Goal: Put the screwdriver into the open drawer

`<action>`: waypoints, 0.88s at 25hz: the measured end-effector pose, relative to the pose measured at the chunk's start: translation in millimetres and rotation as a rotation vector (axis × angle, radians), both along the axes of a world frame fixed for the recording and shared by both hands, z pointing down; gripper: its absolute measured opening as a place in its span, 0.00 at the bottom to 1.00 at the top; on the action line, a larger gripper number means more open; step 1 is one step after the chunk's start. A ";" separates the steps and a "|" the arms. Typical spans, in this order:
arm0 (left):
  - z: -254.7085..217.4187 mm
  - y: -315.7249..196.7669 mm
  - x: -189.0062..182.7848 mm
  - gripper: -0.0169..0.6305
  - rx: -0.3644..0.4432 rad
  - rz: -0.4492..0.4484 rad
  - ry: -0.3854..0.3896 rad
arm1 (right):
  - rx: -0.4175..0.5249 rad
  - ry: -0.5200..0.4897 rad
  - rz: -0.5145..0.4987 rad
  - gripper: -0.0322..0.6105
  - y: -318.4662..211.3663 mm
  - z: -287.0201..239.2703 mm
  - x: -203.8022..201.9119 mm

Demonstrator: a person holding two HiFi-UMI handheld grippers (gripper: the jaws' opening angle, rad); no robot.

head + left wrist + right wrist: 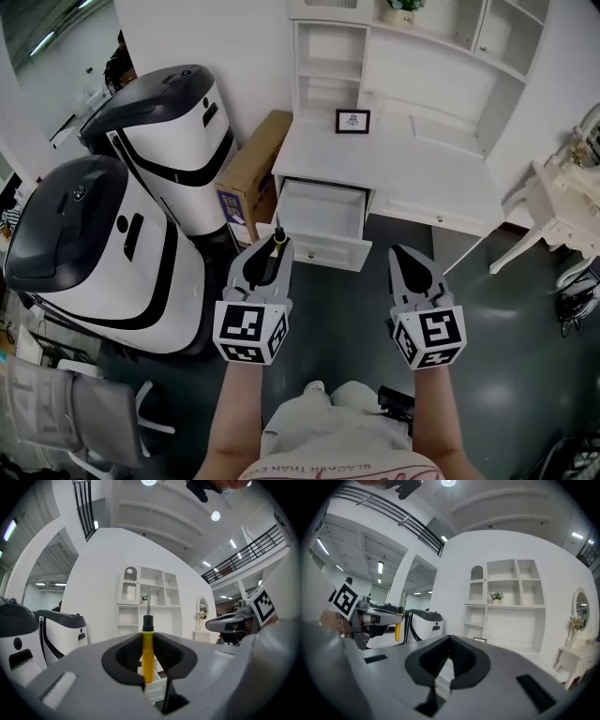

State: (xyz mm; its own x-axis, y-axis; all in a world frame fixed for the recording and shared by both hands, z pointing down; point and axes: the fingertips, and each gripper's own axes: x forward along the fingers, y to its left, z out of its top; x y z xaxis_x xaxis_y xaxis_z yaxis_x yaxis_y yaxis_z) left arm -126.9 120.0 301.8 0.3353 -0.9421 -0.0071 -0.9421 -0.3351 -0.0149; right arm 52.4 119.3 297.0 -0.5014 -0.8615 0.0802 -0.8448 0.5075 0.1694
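— Left gripper [270,251]: what is held?
— Screwdriver [147,646], yellow handle clamped upright between jaws; open drawer [323,246] is seen ahead, well apart. Right gripper [450,641] is closed, nothing gripped

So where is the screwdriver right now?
The screwdriver stands upright, clamped in the left gripper, left of centre in the head view. It is just short of the open drawer of the white desk, not yet inside it.
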 end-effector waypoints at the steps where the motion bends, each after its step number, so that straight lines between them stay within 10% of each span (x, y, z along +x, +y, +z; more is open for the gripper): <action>1: -0.2 -3.7 -1.7 0.14 0.001 0.003 0.000 | -0.002 0.000 0.004 0.06 -3.6 0.6 -0.9; 22: 19.2 -115.6 -13.1 0.14 -0.033 -0.005 -0.028 | -0.051 -0.004 0.038 0.06 -119.4 34.1 5.0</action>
